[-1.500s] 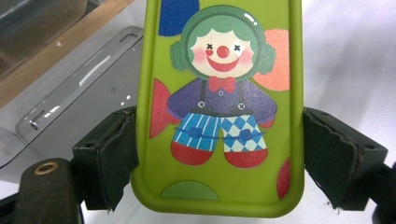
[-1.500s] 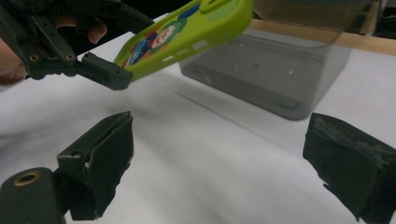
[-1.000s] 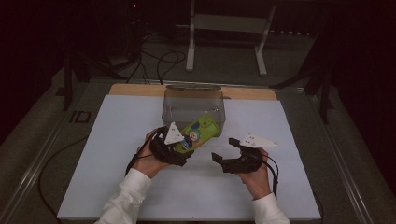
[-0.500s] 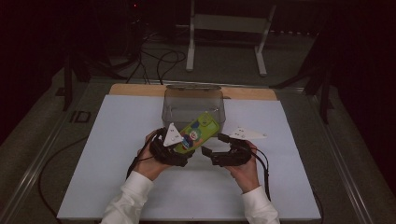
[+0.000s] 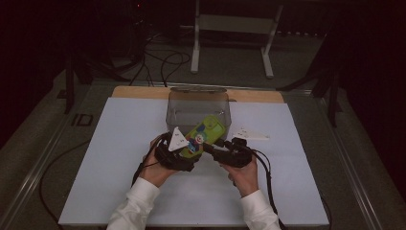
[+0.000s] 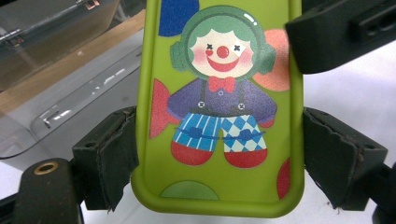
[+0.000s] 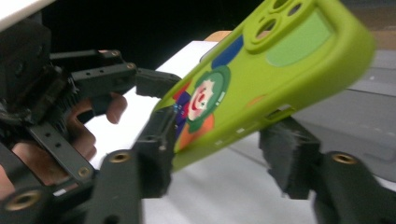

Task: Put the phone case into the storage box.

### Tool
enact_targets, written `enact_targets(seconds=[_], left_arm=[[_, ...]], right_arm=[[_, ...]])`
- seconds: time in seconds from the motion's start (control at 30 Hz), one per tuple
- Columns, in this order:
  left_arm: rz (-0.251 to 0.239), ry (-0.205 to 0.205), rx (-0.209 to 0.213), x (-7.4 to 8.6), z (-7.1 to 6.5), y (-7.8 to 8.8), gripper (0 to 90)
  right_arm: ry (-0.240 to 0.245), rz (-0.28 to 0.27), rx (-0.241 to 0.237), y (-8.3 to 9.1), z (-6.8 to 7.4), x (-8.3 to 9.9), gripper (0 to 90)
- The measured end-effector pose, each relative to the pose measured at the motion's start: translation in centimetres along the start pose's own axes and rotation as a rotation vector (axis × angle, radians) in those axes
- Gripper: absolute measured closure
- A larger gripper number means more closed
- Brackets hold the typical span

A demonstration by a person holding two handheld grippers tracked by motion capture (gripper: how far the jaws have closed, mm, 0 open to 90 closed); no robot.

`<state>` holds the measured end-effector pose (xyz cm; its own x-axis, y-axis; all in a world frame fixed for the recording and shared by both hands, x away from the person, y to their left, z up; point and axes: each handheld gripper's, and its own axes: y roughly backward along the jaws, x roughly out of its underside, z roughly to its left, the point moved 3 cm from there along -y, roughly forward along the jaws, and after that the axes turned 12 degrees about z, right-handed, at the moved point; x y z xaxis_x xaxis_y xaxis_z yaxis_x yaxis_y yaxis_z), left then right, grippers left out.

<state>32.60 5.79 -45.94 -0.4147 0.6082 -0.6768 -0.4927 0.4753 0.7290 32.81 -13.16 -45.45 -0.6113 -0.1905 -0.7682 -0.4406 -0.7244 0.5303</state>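
Note:
A green phone case point(image 5: 203, 134) printed with a clown is held above the white table sheet point(image 5: 119, 143), just in front of a clear plastic box point(image 5: 198, 103). My left gripper point(image 6: 219, 154) is shut on the case point(image 6: 219, 93) across its width near the bottom end, one pad on each long side. My right gripper point(image 7: 224, 144) has just been closing, and its pads now touch the front and back of the case point(image 7: 280, 56) at one long edge. One of its jaws shows at the top right of the left gripper view. Both grippers meet mid-table point(image 5: 210, 146).
The clear box point(image 6: 46, 56) stands at the back middle of the sheet, on a wooden strip point(image 5: 258, 96). Cables trail from both grippers toward the person. Dark floor with a metal stand point(image 5: 230, 43) and cables lies beyond the table.
My right gripper has moved left to the case, and its jaws have come together around the case's edge. The left gripper and the case have stayed where they were.

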Motion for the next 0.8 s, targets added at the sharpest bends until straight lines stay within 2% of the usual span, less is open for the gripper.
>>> enact_targets(seconds=[0.07,0.2,0.27,0.4,0.63,0.8], left_arm=[[-0.008,0.015,0.002,-0.1,0.0,-0.1,16.7],[-0.011,0.022,0.006,-0.1,-0.1,-0.2,16.6],[-0.010,0.025,0.004,-0.1,-0.1,-0.2,16.7],[-0.009,0.036,0.007,-0.1,-0.3,-0.4,16.7],[-0.014,0.065,0.004,0.2,-0.4,-0.7,16.7],[-0.011,0.093,0.011,0.2,-0.4,-1.0,16.7]], right_arm=[[-0.024,0.014,-0.009,-0.4,0.1,0.1,53.3],[-0.036,0.021,-0.012,-0.8,0.3,0.3,55.4],[-0.057,0.012,-0.007,-1.1,0.4,0.3,56.4],[-0.070,0.007,0.002,-1.4,0.5,0.4,59.0],[-0.083,-0.017,-0.021,-1.5,0.7,0.3,69.9],[-0.125,-0.041,-0.042,-1.6,0.8,0.1,75.7]])
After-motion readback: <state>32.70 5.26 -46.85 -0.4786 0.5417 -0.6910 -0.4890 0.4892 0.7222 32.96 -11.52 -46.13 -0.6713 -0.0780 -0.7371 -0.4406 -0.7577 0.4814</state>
